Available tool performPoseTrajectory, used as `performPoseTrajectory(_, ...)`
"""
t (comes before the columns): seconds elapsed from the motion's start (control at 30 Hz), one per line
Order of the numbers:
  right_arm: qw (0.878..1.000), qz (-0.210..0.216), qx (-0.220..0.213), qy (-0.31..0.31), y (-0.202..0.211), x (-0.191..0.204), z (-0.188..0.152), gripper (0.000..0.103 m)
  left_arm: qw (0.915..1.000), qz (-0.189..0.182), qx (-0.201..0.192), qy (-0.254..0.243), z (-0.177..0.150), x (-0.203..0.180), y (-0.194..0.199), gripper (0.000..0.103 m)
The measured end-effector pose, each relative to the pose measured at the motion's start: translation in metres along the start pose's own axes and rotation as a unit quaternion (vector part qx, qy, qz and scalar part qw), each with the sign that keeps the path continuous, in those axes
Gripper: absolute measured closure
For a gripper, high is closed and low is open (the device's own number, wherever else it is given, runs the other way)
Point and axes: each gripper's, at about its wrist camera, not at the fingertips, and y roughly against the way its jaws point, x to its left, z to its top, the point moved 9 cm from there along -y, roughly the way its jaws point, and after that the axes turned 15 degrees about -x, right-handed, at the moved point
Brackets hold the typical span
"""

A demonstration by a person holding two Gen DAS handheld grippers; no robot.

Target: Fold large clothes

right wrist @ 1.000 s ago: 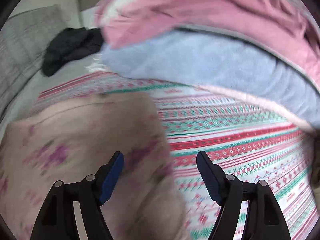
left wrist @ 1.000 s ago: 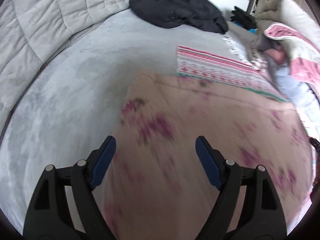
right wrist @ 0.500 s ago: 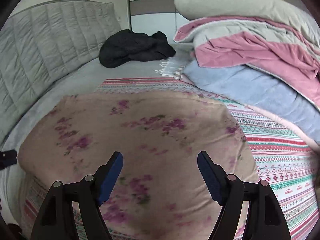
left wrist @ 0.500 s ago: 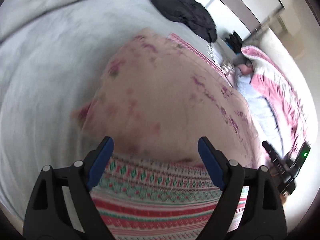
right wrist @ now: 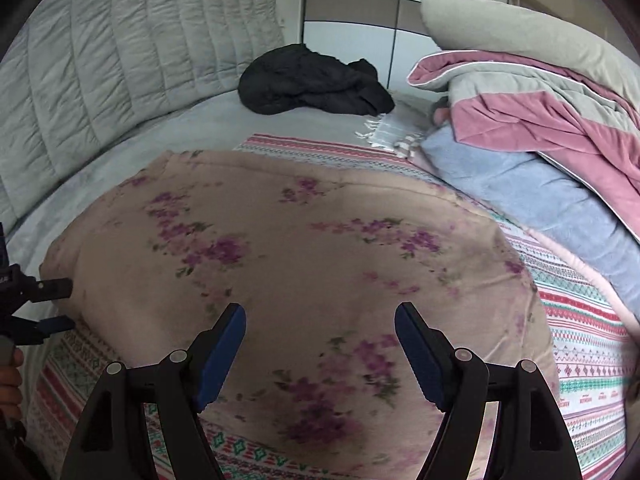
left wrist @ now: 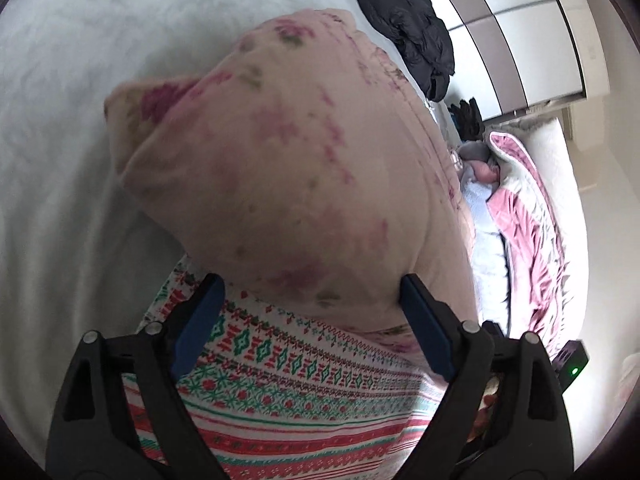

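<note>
Covering patterned blanket (right wrist: 576,320), floral quilt (right wrist: 304,248)

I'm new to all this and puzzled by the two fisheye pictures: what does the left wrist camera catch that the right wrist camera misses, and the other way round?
Only the left wrist view shows a small black device with a green light.

Only the right wrist view shows the quilted grey headboard and a grey pillow topping the pile.

Both show the floral pink cloth lying on the patterned striped blanket, the black garment, and the pink quilt.

Black jacket (right wrist: 312,80) nr grey headboard (right wrist: 120,80).
</note>
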Motion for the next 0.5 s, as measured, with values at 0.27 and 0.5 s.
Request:
performPoseTrajectory(0.27, 1.0, 0.015, -0.008, -0.007, -0.003, 0.014, -0.002, 0.025, 0.9953, -0.005, -0.044, 0.086, -0.001, 0.007, 0.007, 0.012)
performPoseTrajectory(0.5, 0.999, 0.045, -0.012, -0.024, -0.007, 0.026, -0.002, 0.025, 0.9888, -0.018, -0.078, 0.126, 0.016, 0.003, -0.009, 0.01)
